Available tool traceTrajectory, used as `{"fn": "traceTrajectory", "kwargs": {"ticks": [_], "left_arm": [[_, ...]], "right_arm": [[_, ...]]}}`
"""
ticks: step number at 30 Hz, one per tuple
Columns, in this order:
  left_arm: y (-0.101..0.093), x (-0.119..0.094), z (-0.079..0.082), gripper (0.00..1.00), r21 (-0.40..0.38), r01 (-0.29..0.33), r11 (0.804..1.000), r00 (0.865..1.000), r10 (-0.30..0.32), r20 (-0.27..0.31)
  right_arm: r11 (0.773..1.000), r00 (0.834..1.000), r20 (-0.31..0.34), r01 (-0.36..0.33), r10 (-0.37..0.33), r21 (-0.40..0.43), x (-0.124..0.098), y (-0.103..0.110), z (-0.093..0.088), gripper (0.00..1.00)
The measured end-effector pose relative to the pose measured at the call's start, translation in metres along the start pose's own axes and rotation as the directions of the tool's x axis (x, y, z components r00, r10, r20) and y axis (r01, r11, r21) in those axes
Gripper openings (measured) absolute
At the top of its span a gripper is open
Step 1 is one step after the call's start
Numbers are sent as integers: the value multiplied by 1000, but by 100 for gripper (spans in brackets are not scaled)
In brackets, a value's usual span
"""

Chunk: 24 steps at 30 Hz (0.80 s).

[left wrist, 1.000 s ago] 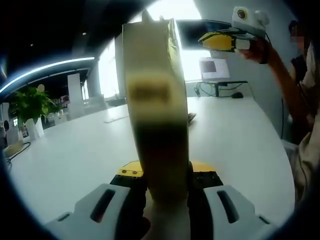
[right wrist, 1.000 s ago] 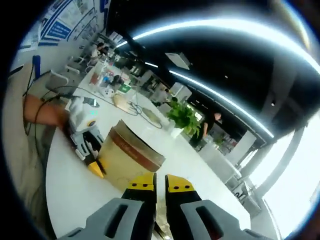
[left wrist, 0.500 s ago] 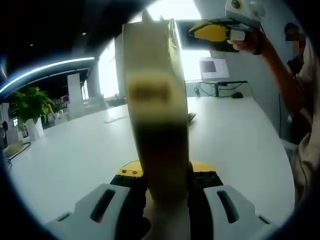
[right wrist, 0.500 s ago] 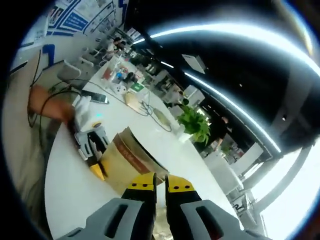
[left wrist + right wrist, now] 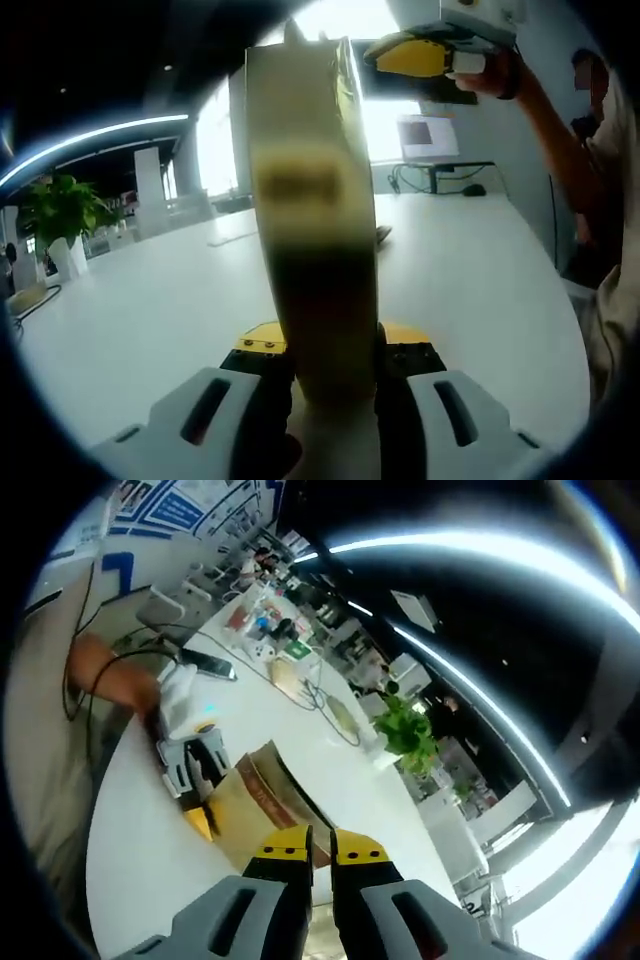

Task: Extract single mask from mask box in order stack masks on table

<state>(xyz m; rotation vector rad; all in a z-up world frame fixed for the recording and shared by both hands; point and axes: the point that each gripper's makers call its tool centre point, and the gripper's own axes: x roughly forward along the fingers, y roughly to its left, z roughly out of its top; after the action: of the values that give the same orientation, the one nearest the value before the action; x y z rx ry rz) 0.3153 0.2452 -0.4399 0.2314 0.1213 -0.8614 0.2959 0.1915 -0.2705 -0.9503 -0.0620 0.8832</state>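
Open office: white desks [image 5: 480, 270], monitor [image 5: 428, 135], plant [image 5: 408, 738].

The right tongs [image 5: 425, 55] have risen higher above the worktop [image 5: 480, 290], moving away from the mask box [image 5: 262, 805].

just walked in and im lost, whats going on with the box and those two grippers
A person holds a two-jaw gripper in each hand at a white table. The left gripper is clamped on a tan mask box, holding it up on edge. The right gripper is raised above the box with its jaws nearly closed; something pale seems pinched between them, possibly a mask, but it is too unclear to confirm. In the right gripper view, the box sits below, near a potted plant.
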Motion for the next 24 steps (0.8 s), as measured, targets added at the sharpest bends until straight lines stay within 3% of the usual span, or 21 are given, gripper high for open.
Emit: {"fn": "traceTrajectory", "kwargs": {"ticks": [24], "left_arm": [[-1, 1, 1, 22, 6, 0, 1000, 1000, 0, -1]], "right_arm": [[996, 998, -6, -63, 62, -59, 9, 0, 12, 3]]}}
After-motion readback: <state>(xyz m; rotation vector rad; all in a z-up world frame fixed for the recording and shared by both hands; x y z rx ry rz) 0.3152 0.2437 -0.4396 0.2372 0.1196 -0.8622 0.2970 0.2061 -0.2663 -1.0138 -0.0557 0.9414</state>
